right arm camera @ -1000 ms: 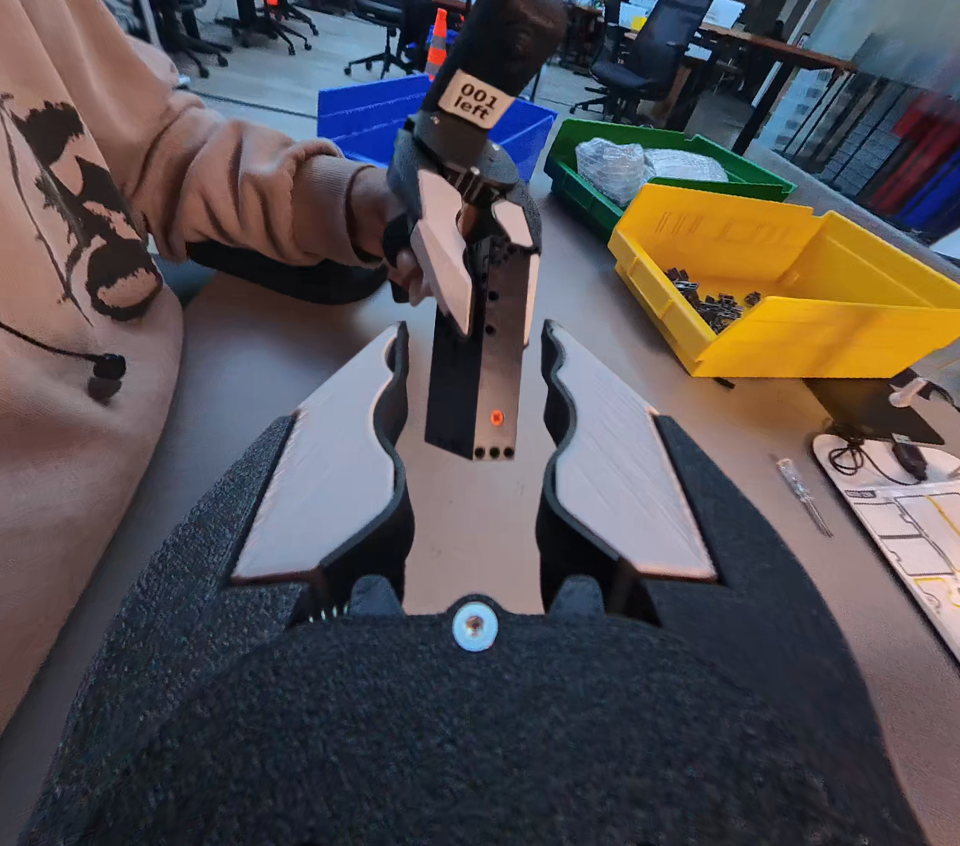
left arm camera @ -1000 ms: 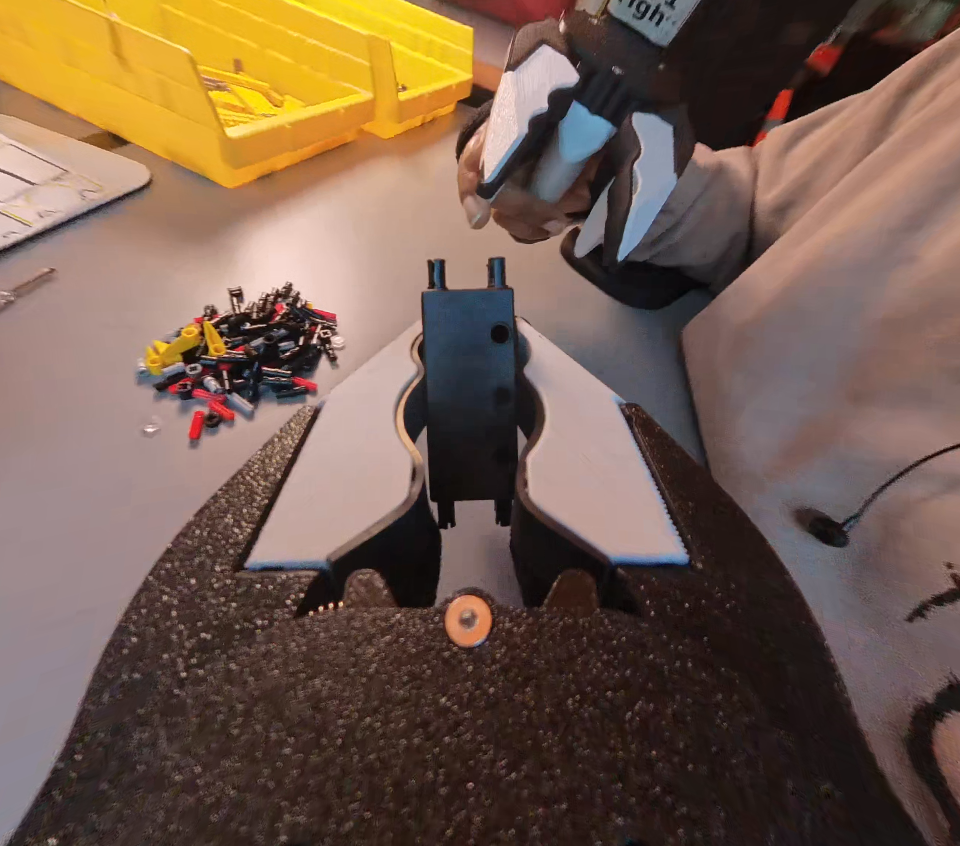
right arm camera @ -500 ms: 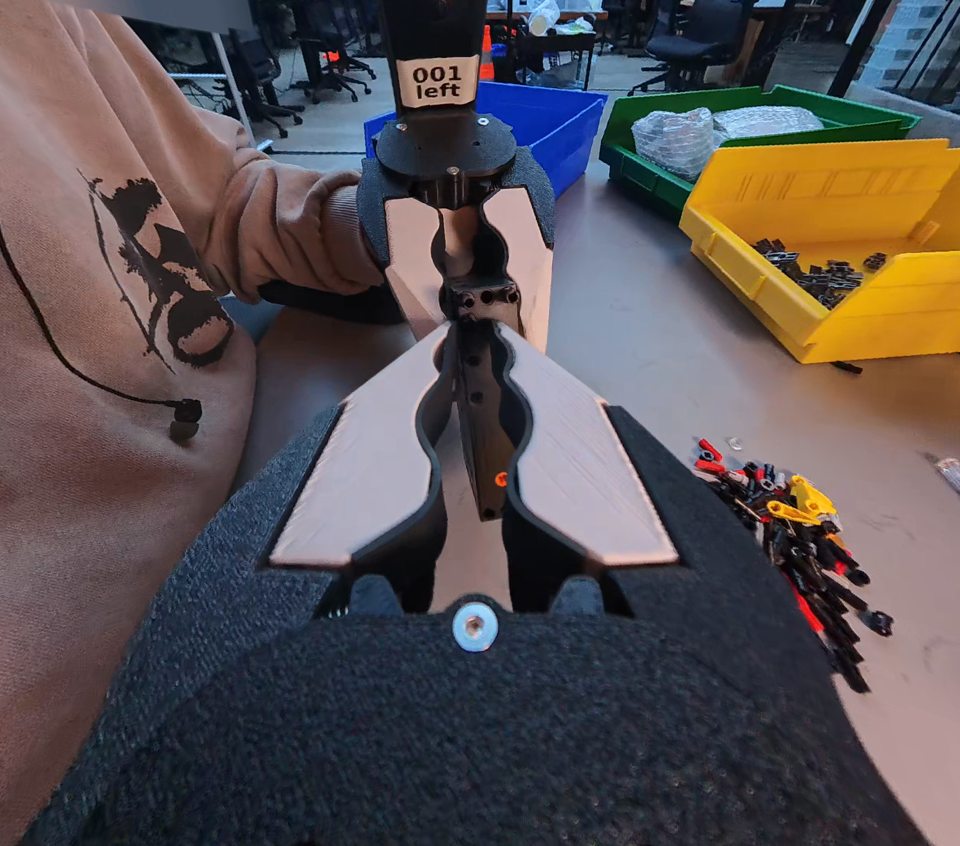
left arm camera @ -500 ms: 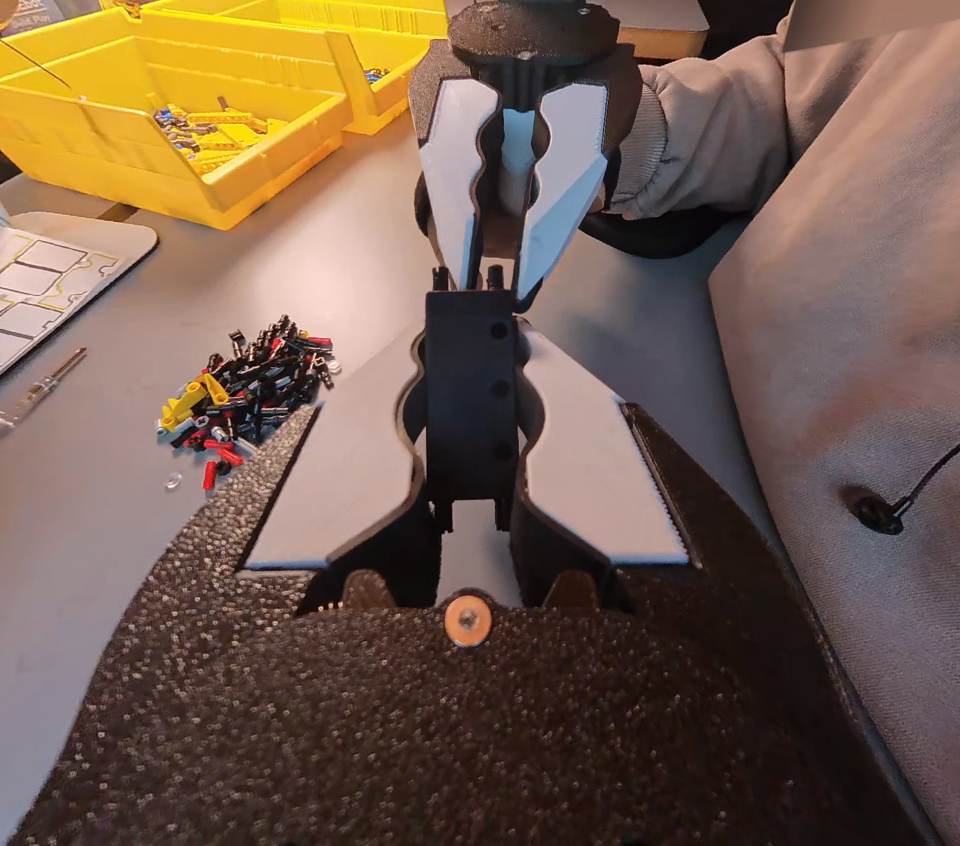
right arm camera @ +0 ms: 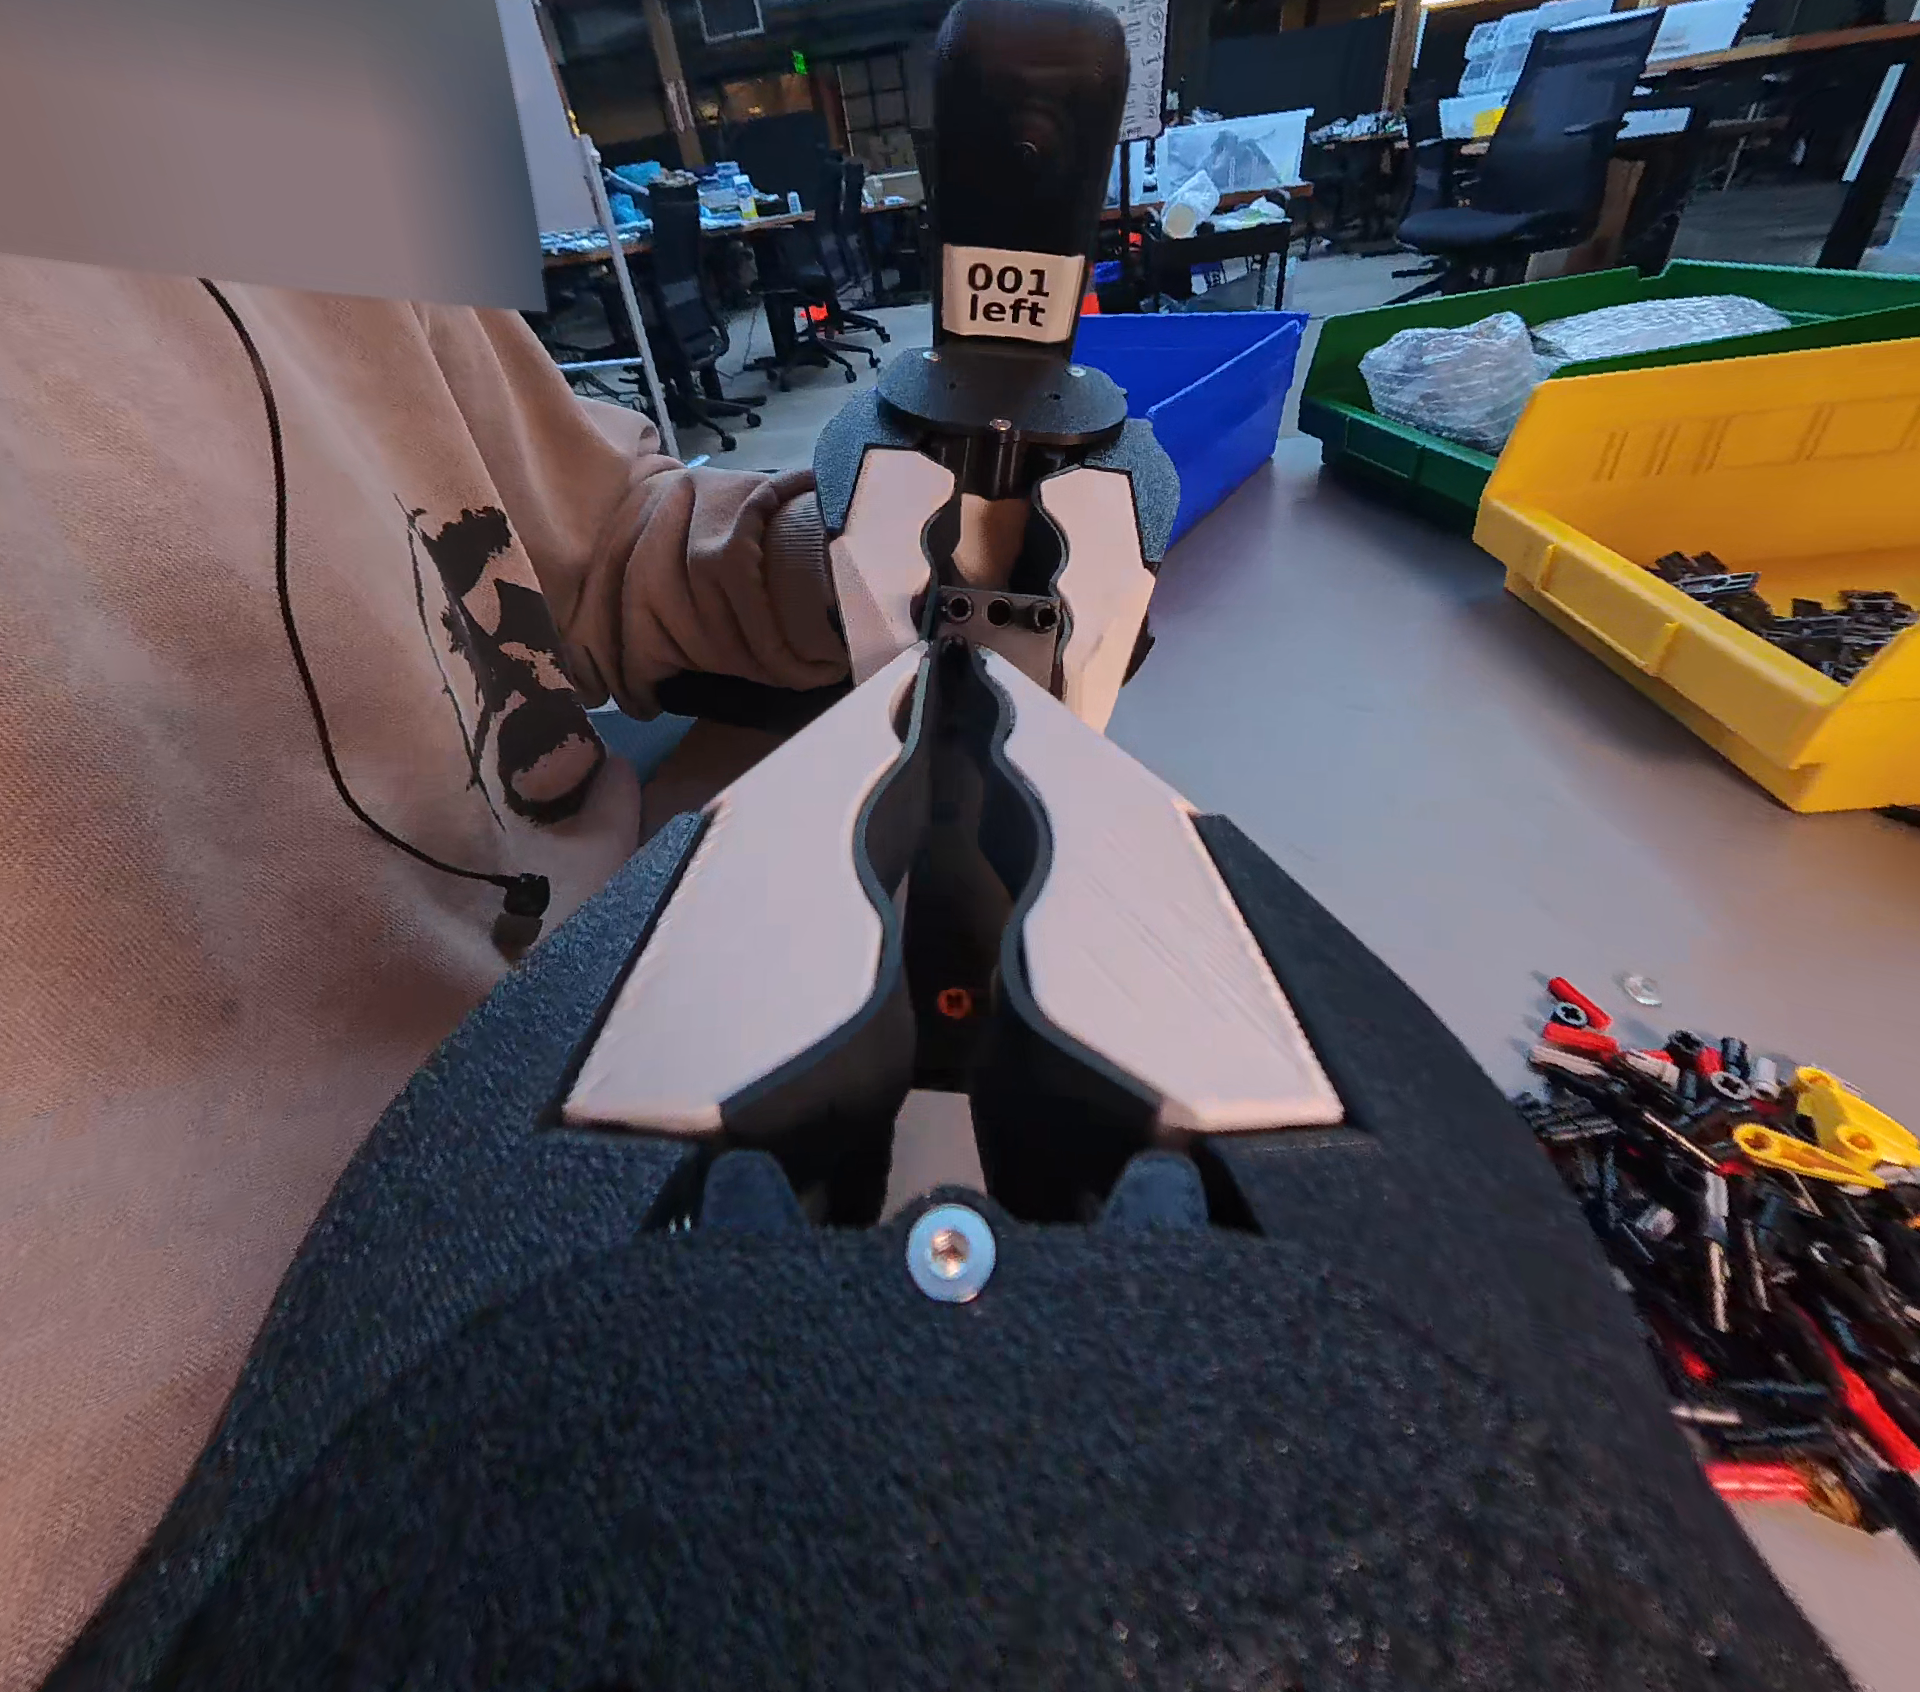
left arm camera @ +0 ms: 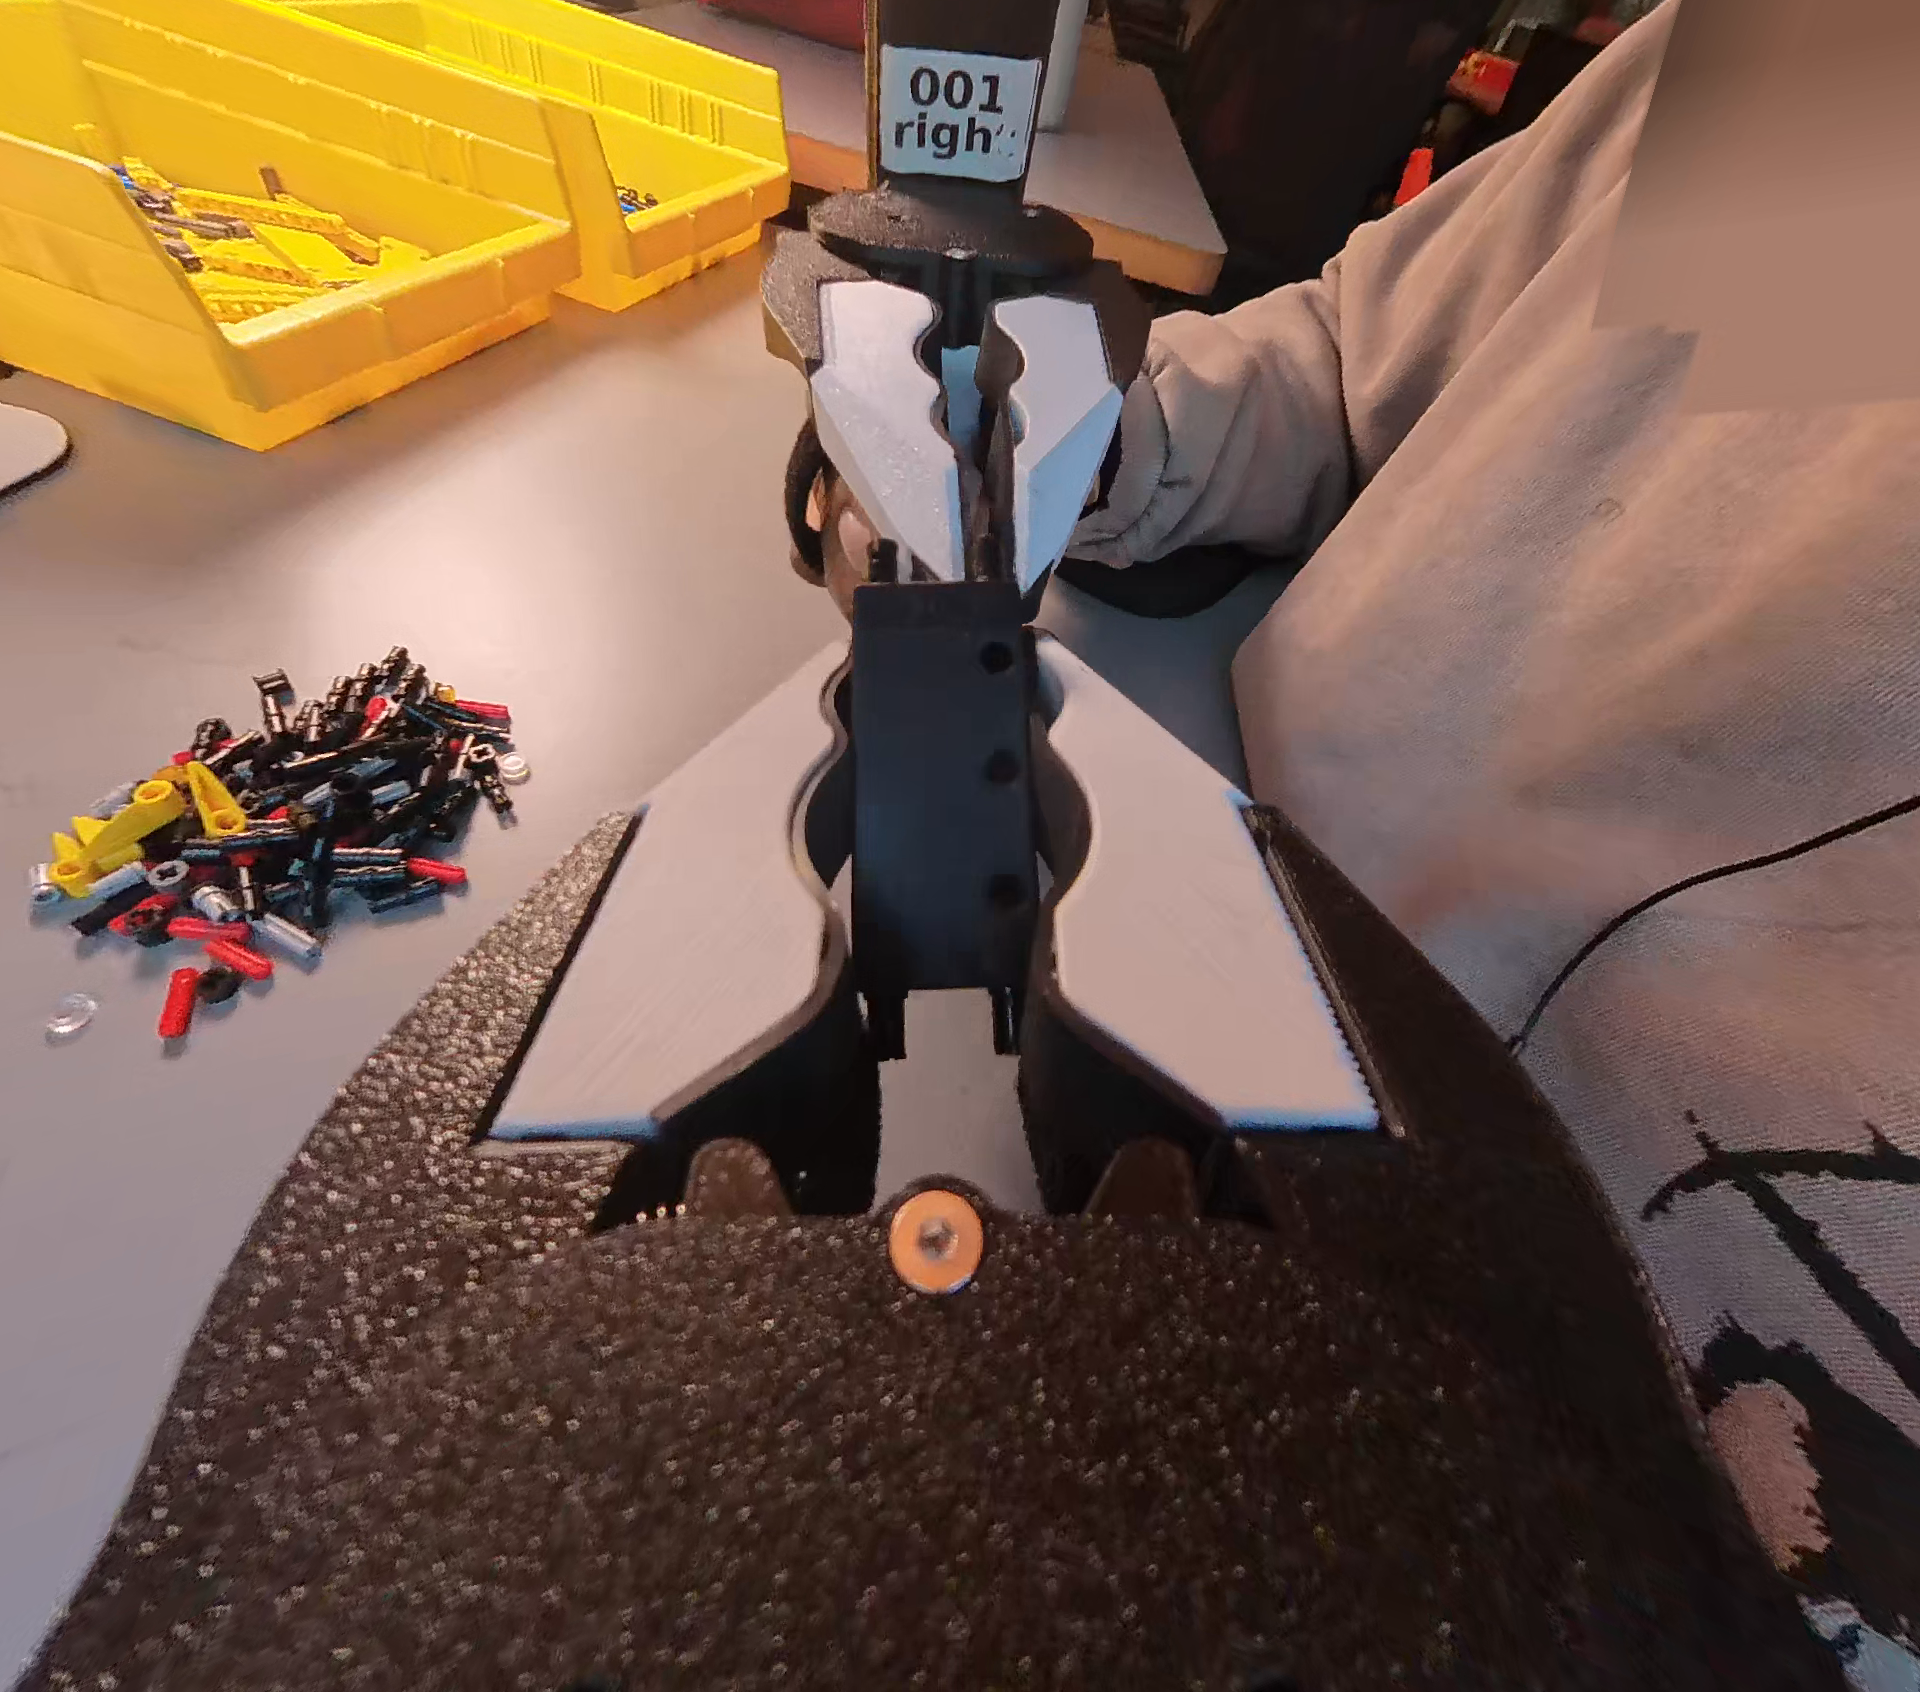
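Observation:
My left gripper (left arm camera: 940, 666) is shut on a black block (left arm camera: 940, 811) with a row of holes along its side. It is held level above the grey table. My right gripper (right arm camera: 951, 655) is shut on a thin black part (right arm camera: 951, 946) that carries an orange-red pin. The two grippers face each other tip to tip. In the left wrist view the right gripper (left arm camera: 977, 562) touches the far end of the block. In the right wrist view the left gripper (right arm camera: 997, 634) shows the block's end (right arm camera: 997, 609) with three holes. I cannot tell whether the two parts are joined.
A pile of small black, red and yellow parts (left arm camera: 281, 821) lies on the table (left arm camera: 520, 551); it also shows in the right wrist view (right arm camera: 1745, 1195). Yellow bins (left arm camera: 312, 271) (right arm camera: 1714, 603), a green bin (right arm camera: 1455, 437) and a blue bin (right arm camera: 1205, 385) stand behind. The person's torso (left arm camera: 1558, 603) is close. Only a small space, under 4 cm, lies between the two pairs of fingers.
A second ago my right gripper was open and off to the side. It swung in line with the left gripper, closed on the thin black part and now meets the block's end.

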